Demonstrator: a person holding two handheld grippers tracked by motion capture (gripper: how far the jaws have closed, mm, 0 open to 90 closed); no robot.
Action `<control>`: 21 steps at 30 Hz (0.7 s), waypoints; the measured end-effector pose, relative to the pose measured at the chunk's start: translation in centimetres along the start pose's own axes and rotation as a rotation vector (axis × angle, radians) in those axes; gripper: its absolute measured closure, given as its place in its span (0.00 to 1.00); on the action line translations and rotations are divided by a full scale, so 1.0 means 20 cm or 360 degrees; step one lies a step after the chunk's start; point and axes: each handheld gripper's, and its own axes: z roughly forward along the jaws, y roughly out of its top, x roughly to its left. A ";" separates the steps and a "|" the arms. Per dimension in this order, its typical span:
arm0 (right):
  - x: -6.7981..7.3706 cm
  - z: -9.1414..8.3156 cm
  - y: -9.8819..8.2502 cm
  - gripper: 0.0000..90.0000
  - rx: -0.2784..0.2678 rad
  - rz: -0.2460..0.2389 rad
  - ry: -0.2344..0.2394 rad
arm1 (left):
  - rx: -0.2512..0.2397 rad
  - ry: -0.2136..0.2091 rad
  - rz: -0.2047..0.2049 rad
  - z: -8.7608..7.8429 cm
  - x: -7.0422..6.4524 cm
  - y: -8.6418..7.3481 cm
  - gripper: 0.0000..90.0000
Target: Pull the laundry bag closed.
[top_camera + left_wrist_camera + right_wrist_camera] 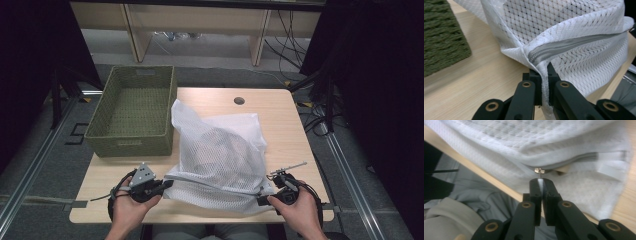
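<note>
- On the table (210, 97) sits a white mesh bag (220, 150), right beside a green basket (135, 112).
- Left gripper (167, 184) is clamped on the bag's corner by the zipper (571, 45) end.
- Right gripper (261, 200) is pinched tight on the zipper pull (539, 170) at the bag's other corner, near the table edge.
- Something grey shows through the mesh, can't tell what.

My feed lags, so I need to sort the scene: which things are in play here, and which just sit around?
In play:
- mesh laundry bag, full, on the table
- its zipper
- zipper pull, pinched by the right claw
- left claw, clamped on the bag's corner

Sitting around:
- green woven basket, empty, apparently untouched
- cables on the floor behind
</note>
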 end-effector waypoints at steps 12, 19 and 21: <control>-0.05 -0.01 0.00 0.98 -0.0015 0.0018 -0.0002 | 0.0003 0.0024 -0.0020 -0.01 0.02 -0.01 0.98; -0.05 0.00 0.01 0.98 0.0010 0.0005 0.0011 | 0.0014 0.0030 -0.0024 -0.01 0.03 -0.02 0.98; -0.05 0.00 0.01 0.98 0.0009 0.0013 0.0007 | 0.0022 0.0031 -0.0019 -0.01 0.03 -0.02 0.98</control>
